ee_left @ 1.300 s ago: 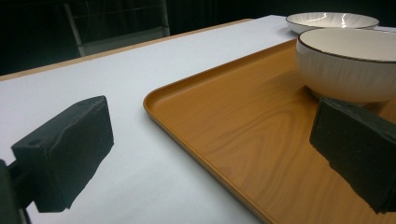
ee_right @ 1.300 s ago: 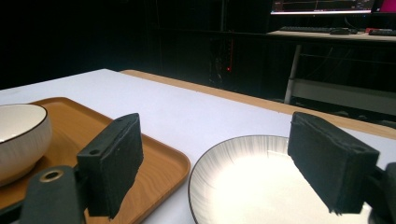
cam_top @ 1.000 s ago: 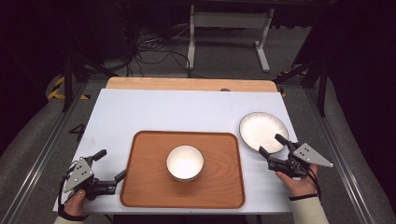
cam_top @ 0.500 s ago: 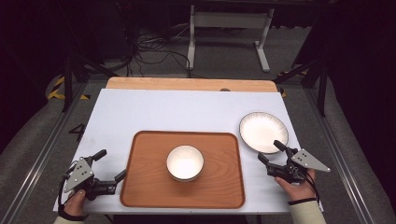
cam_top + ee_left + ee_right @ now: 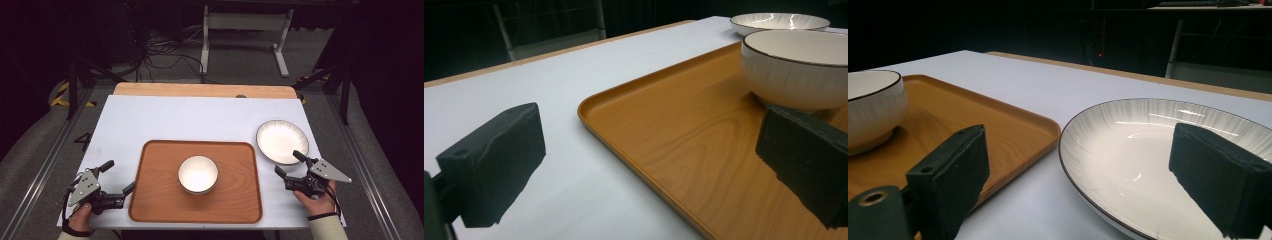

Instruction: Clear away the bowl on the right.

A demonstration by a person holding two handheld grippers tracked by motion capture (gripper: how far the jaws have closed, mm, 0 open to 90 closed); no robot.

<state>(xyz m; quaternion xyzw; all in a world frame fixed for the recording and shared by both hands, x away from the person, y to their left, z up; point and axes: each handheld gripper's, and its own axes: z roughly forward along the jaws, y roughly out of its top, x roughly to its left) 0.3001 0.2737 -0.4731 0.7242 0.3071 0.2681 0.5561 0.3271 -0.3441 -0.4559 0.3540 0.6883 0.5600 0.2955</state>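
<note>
A white bowl (image 5: 198,174) stands in the middle of a wooden tray (image 5: 240,200). A white plate with a dark rim (image 5: 282,142) lies on the table to the tray's right. My right gripper (image 5: 287,162) sits just in front of the plate's near rim. Its jaws have just been opening, and nothing is pressed between them. In the right gripper view the plate (image 5: 1148,145) lies close ahead, partly under the right pad. My left gripper (image 5: 119,176) rests open at the tray's left edge, with the tray rim (image 5: 624,135) running between its pads.
The white table top (image 5: 200,120) has a wooden strip (image 5: 200,90) along its far edge. Beyond it, a dark floor holds cables and a metal stand (image 5: 245,30). Metal rails (image 5: 45,155) run along both sides of the table.
My right gripper has drawn back a little from the plate's rim toward the near edge, and its jaws stand wider. The left gripper, bowl and tray have not moved.
</note>
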